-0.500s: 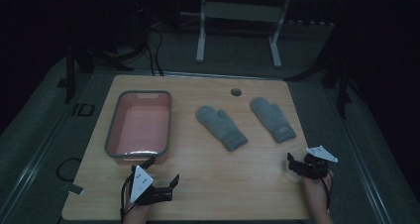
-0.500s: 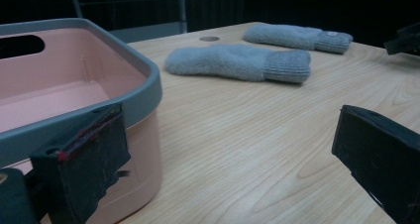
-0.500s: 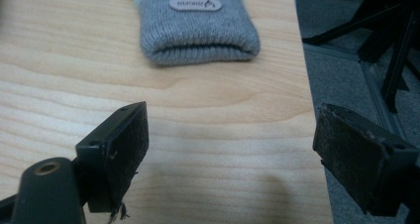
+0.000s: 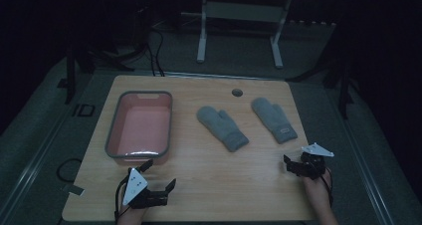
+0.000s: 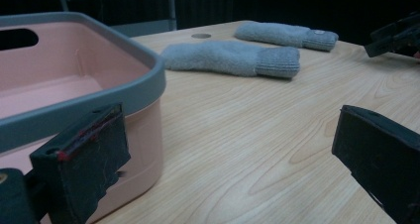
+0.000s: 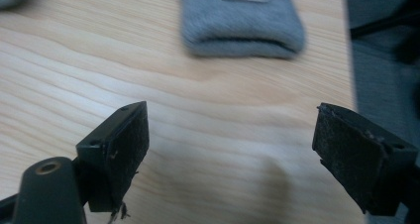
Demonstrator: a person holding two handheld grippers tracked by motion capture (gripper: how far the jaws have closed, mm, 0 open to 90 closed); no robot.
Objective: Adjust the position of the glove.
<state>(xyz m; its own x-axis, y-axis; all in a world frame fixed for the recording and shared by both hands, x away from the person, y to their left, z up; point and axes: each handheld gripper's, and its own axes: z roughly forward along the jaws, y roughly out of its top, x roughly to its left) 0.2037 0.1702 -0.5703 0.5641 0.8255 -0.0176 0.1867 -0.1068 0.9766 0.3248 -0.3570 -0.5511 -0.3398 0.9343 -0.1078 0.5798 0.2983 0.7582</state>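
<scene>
Both tongs are held spread and empty: the left tongs (image 4: 160,176) near the table's (image 4: 209,175) front edge beside the pink basin (image 4: 141,128), the right tongs (image 4: 293,166) just short of the right mitten (image 4: 273,119); the left mitten (image 4: 222,128) lies mid-table.

Worktop (image 4: 209,185): pale wood, wavy grain lines, one small dark round hole at upper centre of the high view. Bin (image 4: 112,135): pink walls and floor, grey rim. Left mitten (image 4: 222,127): plain grey knit, ribbed cuff. Right mitten (image 4: 274,119): same grey, small pale label on the cuff. Left gripper (image 4: 160,179) and right gripper (image 4: 290,164): black jaws, each topped by a light grey plate.
</scene>
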